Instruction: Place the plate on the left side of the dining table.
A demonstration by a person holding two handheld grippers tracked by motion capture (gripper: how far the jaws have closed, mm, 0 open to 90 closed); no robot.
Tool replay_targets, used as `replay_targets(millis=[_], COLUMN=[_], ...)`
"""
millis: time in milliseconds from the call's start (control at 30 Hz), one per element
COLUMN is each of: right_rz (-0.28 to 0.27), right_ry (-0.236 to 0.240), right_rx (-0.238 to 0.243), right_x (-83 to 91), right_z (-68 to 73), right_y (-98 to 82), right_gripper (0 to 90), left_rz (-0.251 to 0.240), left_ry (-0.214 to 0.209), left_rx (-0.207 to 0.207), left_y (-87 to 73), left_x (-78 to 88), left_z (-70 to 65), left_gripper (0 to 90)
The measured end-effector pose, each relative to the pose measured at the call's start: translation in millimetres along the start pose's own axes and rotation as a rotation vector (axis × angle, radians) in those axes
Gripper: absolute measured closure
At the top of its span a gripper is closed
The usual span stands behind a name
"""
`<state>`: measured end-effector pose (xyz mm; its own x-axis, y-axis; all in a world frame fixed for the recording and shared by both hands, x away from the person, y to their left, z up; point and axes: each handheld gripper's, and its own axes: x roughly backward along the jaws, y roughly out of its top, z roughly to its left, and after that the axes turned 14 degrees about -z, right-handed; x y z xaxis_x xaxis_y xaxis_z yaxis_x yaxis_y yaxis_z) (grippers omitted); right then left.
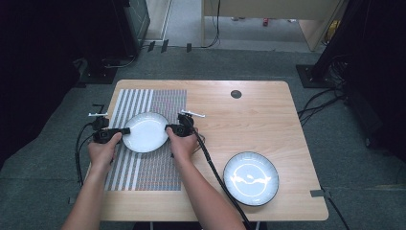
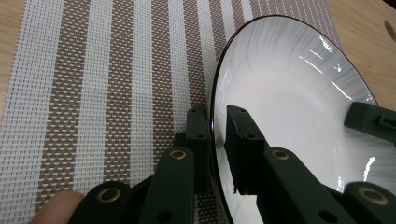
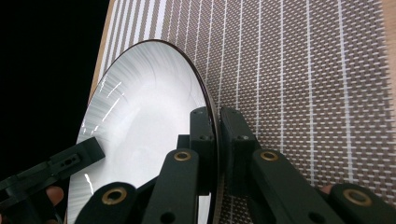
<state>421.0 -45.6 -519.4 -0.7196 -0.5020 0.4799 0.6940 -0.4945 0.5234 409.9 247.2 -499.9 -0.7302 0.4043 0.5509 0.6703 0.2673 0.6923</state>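
The white plate (image 1: 145, 132) sits over the striped placemat (image 1: 143, 167) at the left of the wooden table (image 1: 258, 120), pinched at opposite edges so its weight is shared and it stays level. The left gripper (image 1: 125, 131) has its jaws closed on the plate's left rim, one jaw above and one beneath, as the left gripper view shows (image 2: 215, 140). The right gripper (image 1: 168, 128) is likewise clamped on the right rim (image 3: 217, 135). I cannot tell whether the plate rests on the mat or hangs just above it. Counted: two white plates, the second (image 1: 251, 178) lying alone near the table's right front; one placemat; two grippers; two hands.
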Motion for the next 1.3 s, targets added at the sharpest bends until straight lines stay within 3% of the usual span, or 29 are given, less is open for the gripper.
replay_targets(millis=[133, 233, 300, 333, 367, 400, 500, 633, 767, 900, 1067, 1300], right_rz=[0.006, -0.002, -0.034, -0.034, -0.066, -0.066, -0.14, -0.115, -0.084, -0.1, -0.12, -0.144], right_ry=[0.011, 0.018, -0.002, -0.002, -0.014, -0.014, 0.01, 0.021, 0.024, 0.058, 0.091, 0.052], right_rx=[-0.001, 0.015, 0.071, 0.071, 0.118, 0.118, 0.24, 0.309, 0.363, 0.422, 0.466, 0.492], right_x=[0.1, 2.7, 7.0, 7.0, 11.5, 11.5, 18.8, 29.0, 44.7, 62.3, 88.3, 113.5], right_z=[-0.4, 1.0, 1.8, 1.8, 1.3, 1.3, 1.7, 8.0, 15.7, 19.9, 22.1, 11.9], right_y=[0.4, 2.2, 5.9, 5.9, 8.8, 8.8, 11.4, 13.8, 16.0, 18.4, 26.3, 37.0], right_gripper=[81.2, 75.2, 68.9, 68.9, 66.2, 66.2, 60.7, 45.7, 37.0, 34.2, 30.8, 29.3], left_rz=[-0.017, -0.061, -0.079, -0.087, -0.093, -0.099, -0.111, -0.116, -0.131, -0.162, -0.167, -0.174], left_ry=[0.004, 0.008, 0.017, 0.021, 0.031, 0.047, 0.077, 0.105, 0.053, 0.069, 0.044, 0.01], left_rx=[-0.017, -0.017, -0.023, -0.025, -0.029, -0.034, -0.066, -0.123, -0.13, -0.146, -0.18, -0.218], left_y=[-1.3, -1.3, -0.4, 0.1, 0.6, 0.8, 0.4, -1.7, -5.2, -8.4, -11.6, -14.5], left_x=[1.5, 7.3, 11.7, 14.2, 16.9, 19.6, 28.3, 36.5, 43.7, 50.4, 57.1, 67.9], left_z=[-1.0, -1.1, -0.5, -0.4, -0.8, -1.8, -5.6, -11.7, -15.8, -23.9, -35.5, -50.3], left_gripper=[76.9, 68.5, 60.7, 60.7, 51.9, 51.9, 40.4, 27.9, 18.4, 18.3, 13.6, 12.7])
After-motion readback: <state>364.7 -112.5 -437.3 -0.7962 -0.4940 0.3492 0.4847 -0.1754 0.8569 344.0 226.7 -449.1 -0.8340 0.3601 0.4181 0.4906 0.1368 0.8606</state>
